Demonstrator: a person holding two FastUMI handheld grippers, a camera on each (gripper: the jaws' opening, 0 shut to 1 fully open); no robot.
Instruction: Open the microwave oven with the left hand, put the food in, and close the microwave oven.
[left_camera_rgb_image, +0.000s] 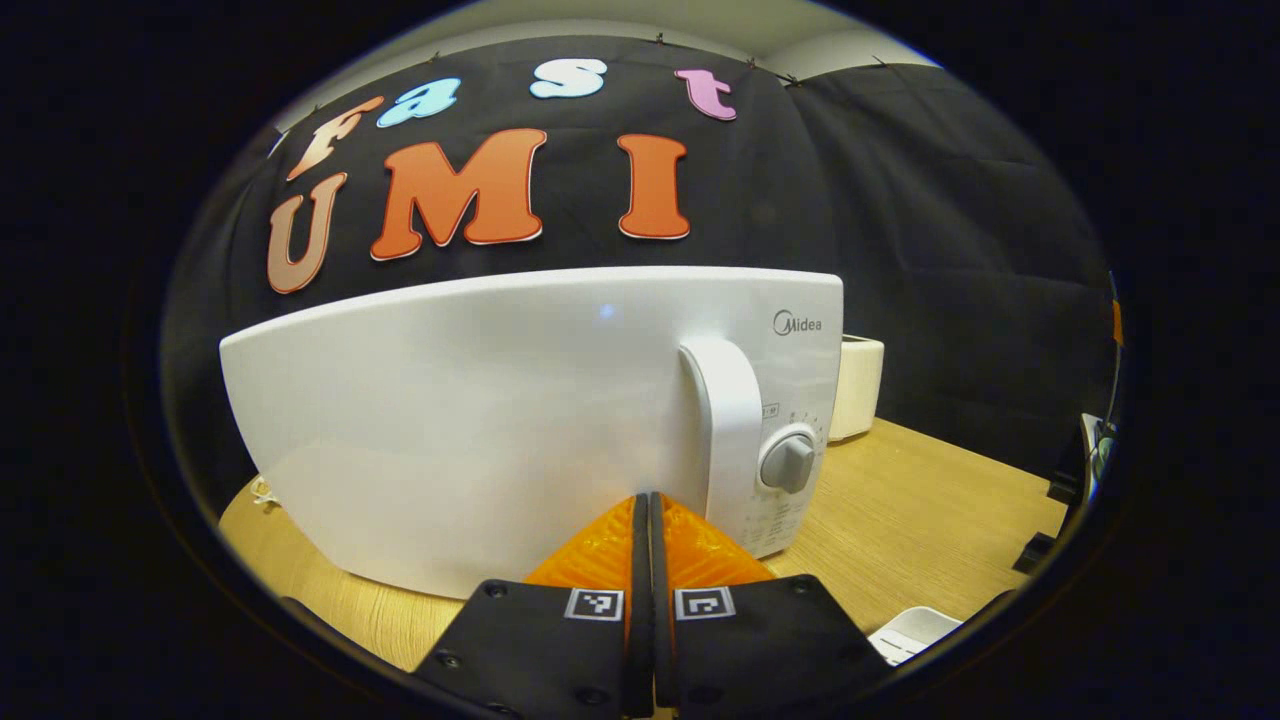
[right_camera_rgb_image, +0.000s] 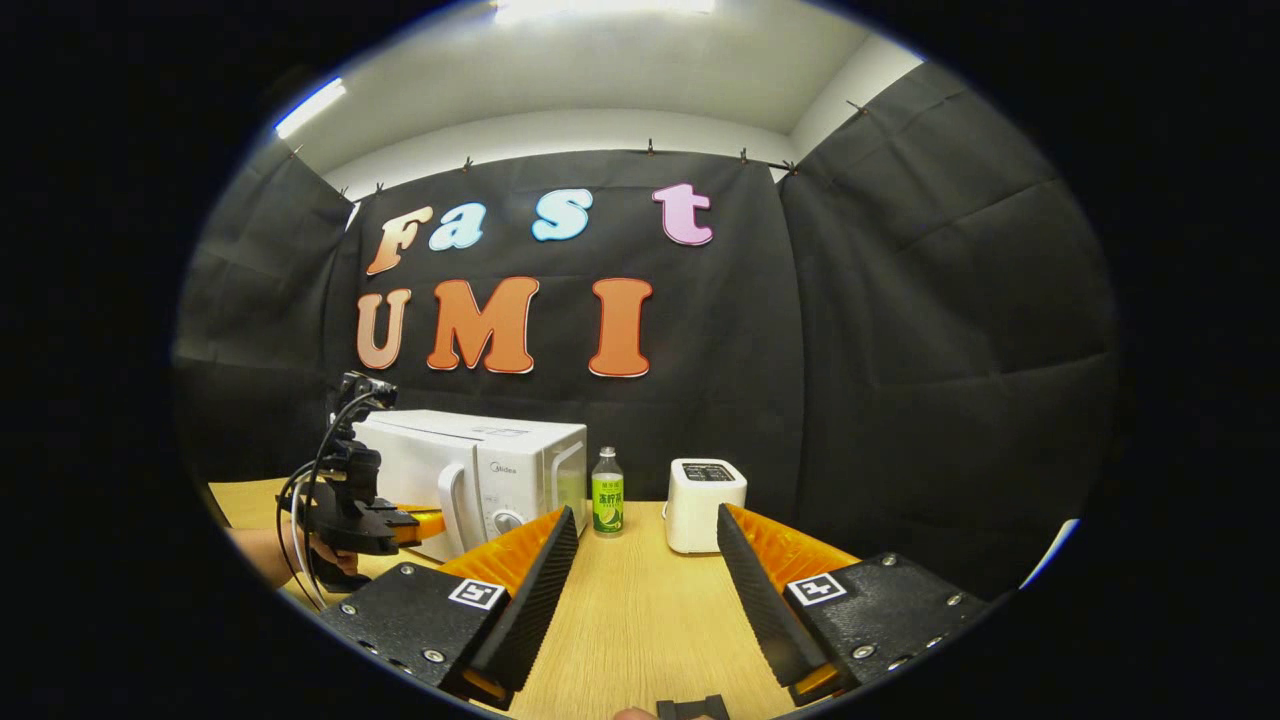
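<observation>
In the left gripper view, the white microwave oven (left_camera_rgb_image: 520, 420) is filling the centre of the frame with its door closed, and the left gripper (left_camera_rgb_image: 648, 520), jaws together on nothing, is pointing just left of the vertical door handle (left_camera_rgb_image: 728, 430). That rigid, smooth handle is judged the place to hook; the door is likely resisting on its latch. In the right gripper view, the right gripper (right_camera_rgb_image: 645, 560) is sitting with jaws wide apart at lower centre.
</observation>
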